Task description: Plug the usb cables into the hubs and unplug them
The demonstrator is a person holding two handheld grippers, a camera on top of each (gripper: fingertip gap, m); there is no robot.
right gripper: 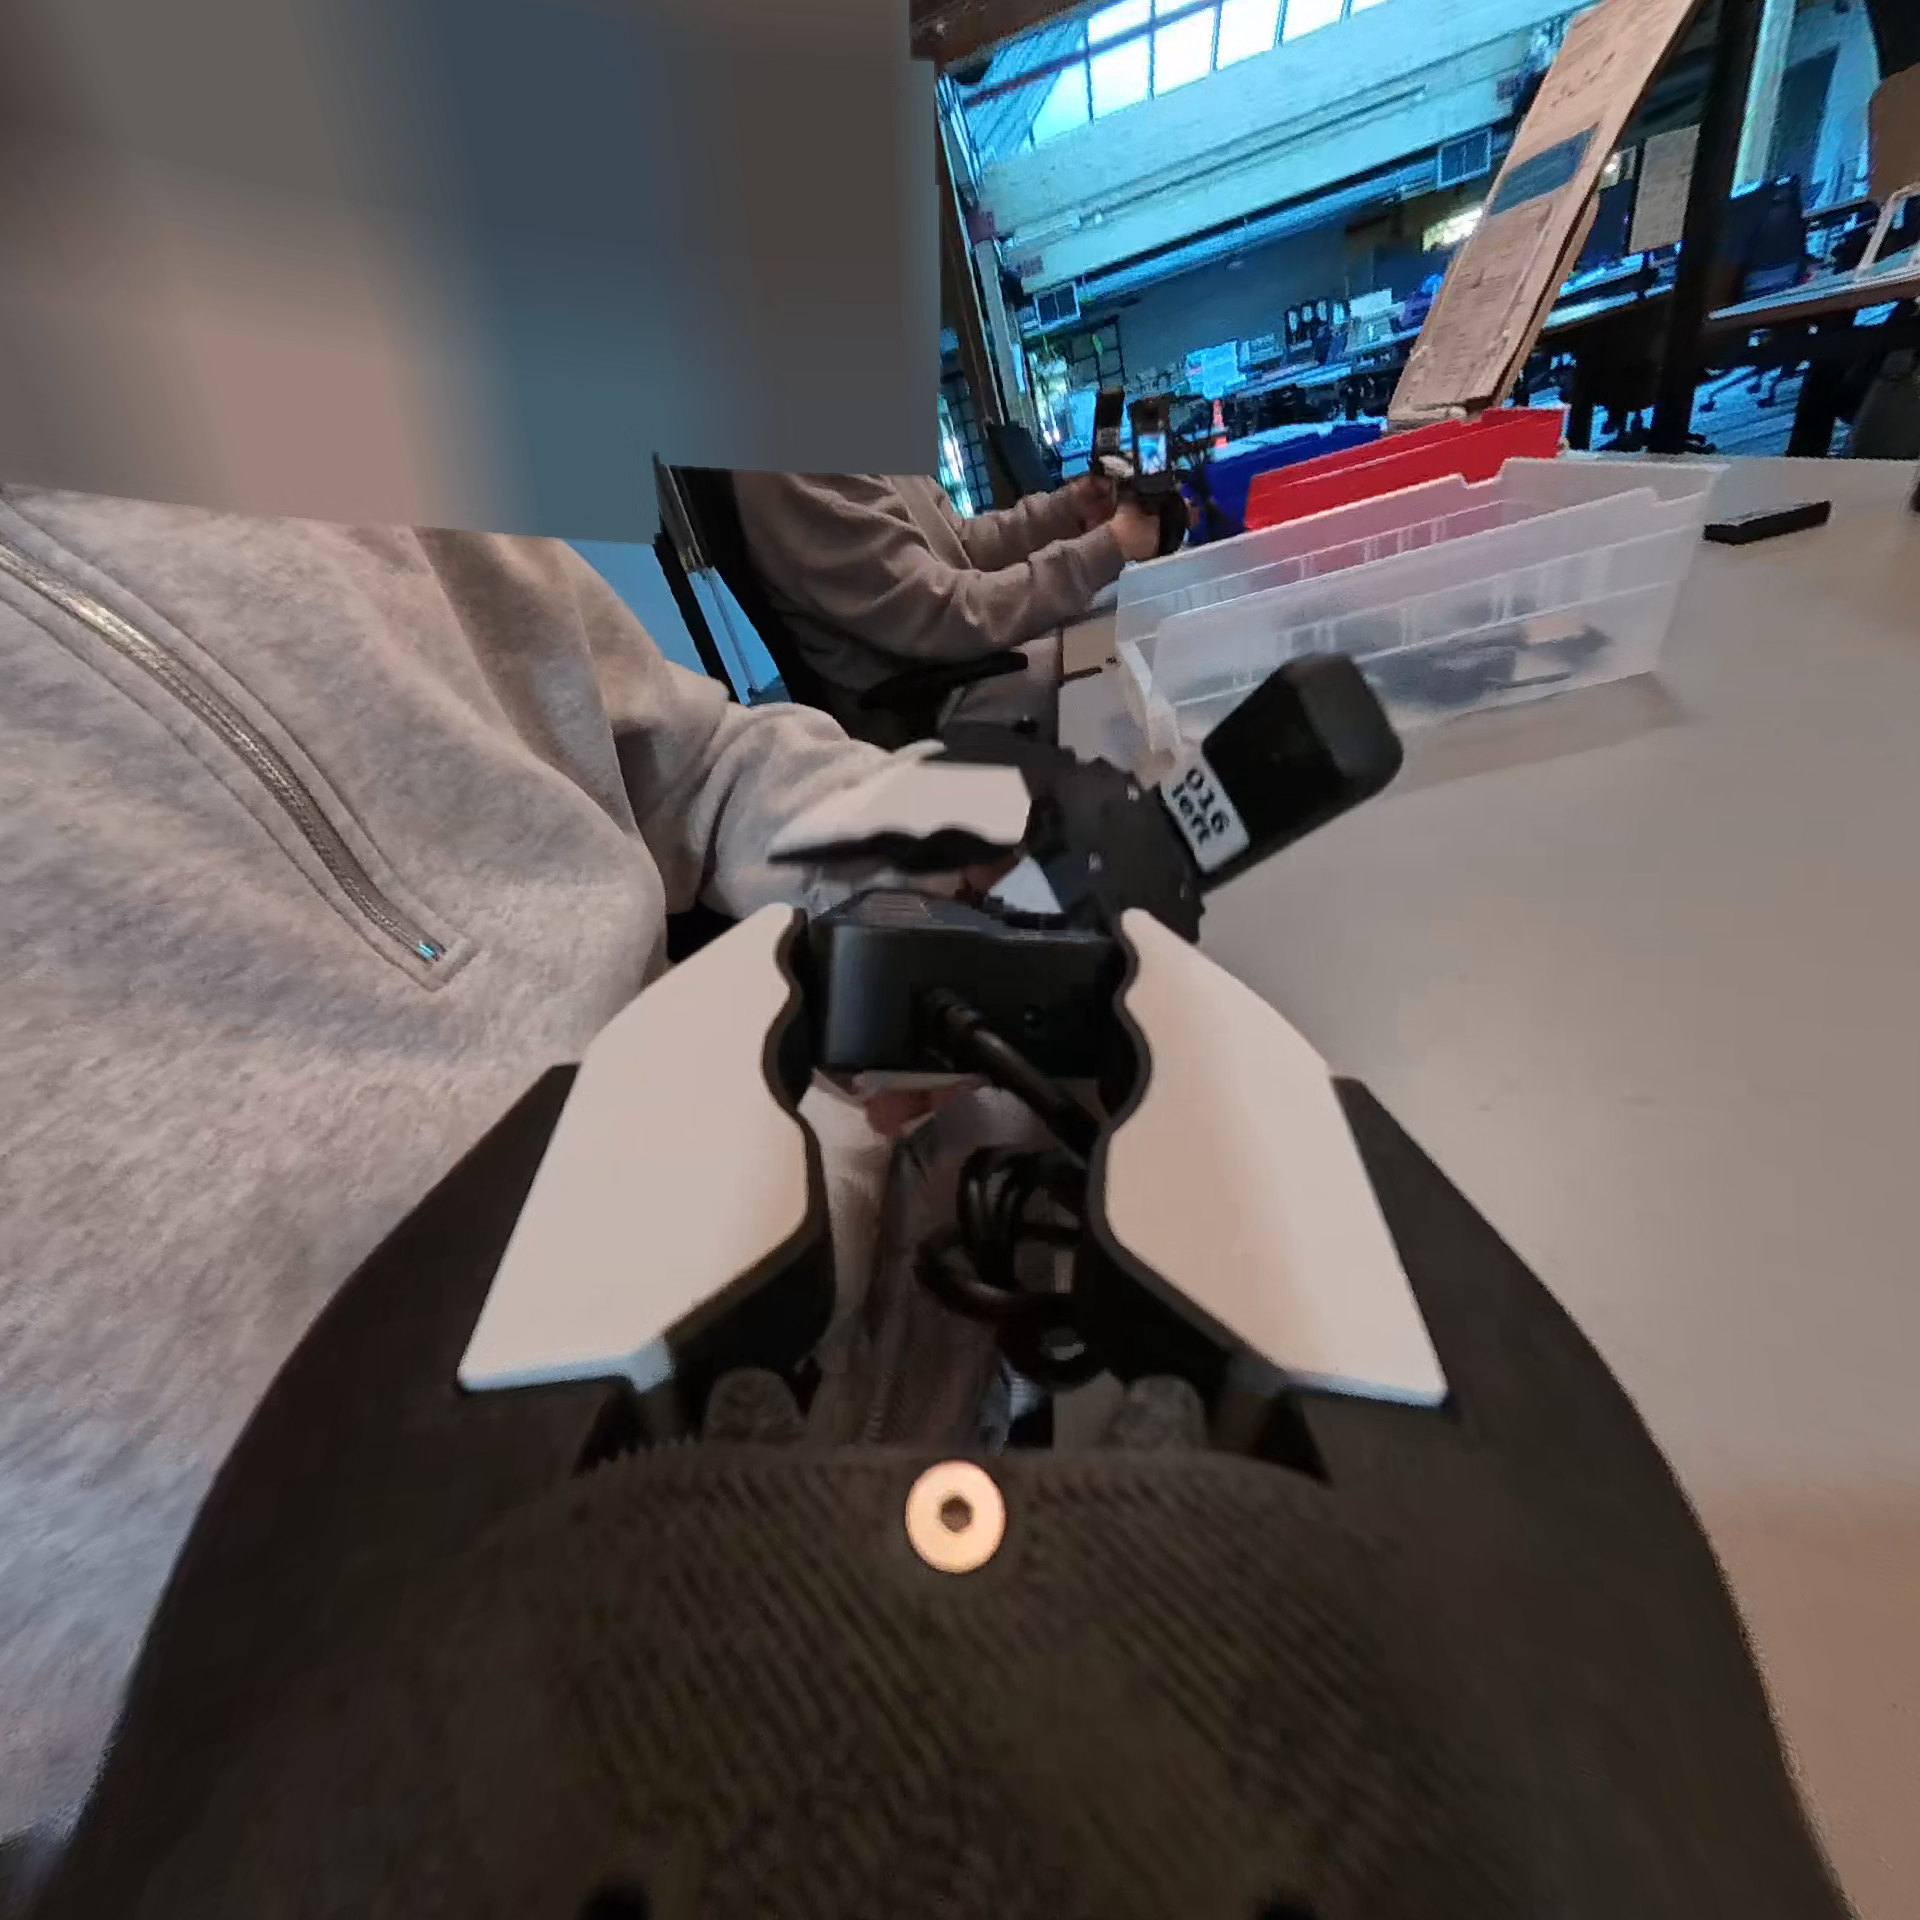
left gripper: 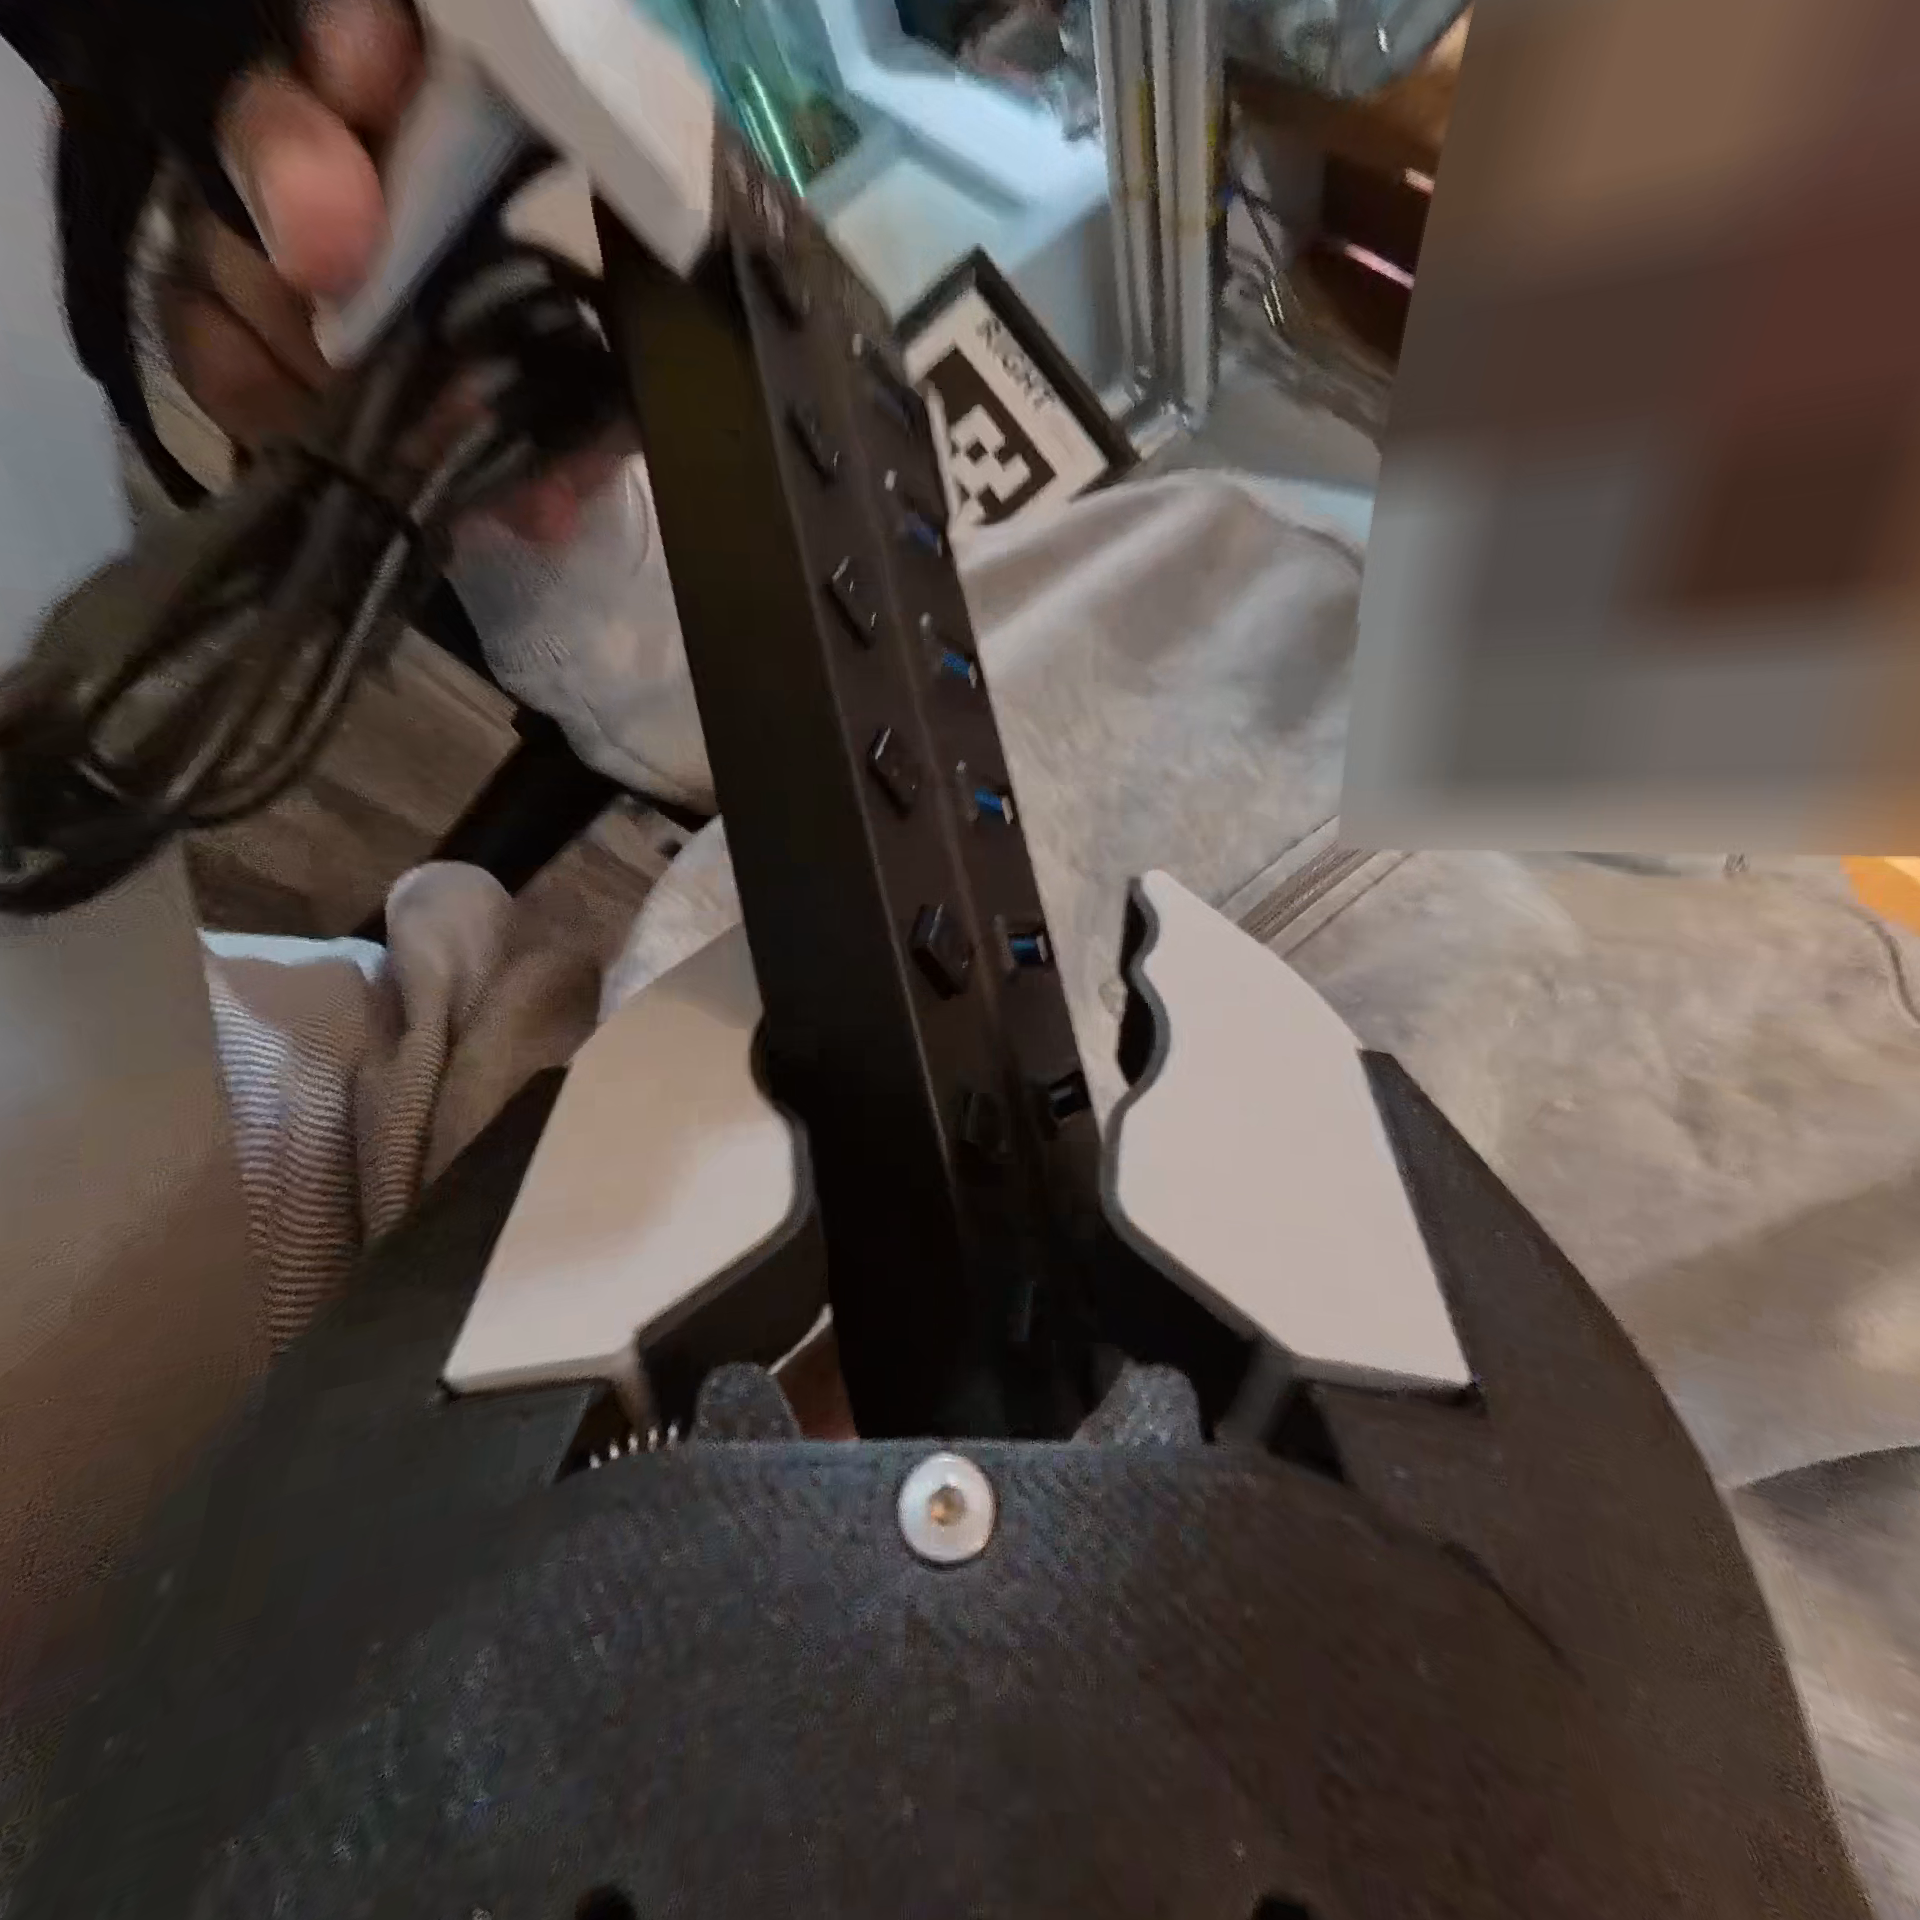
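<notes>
Between both hand-held grippers, hub.

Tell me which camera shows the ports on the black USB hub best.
The left wrist view. There the USB hub runs lengthwise between the left gripper fingers, showing its row of blue ports and buttons. The right wrist view shows only the hub's end face, with a cable plugged in, between the right gripper fingers; no ports.
</notes>
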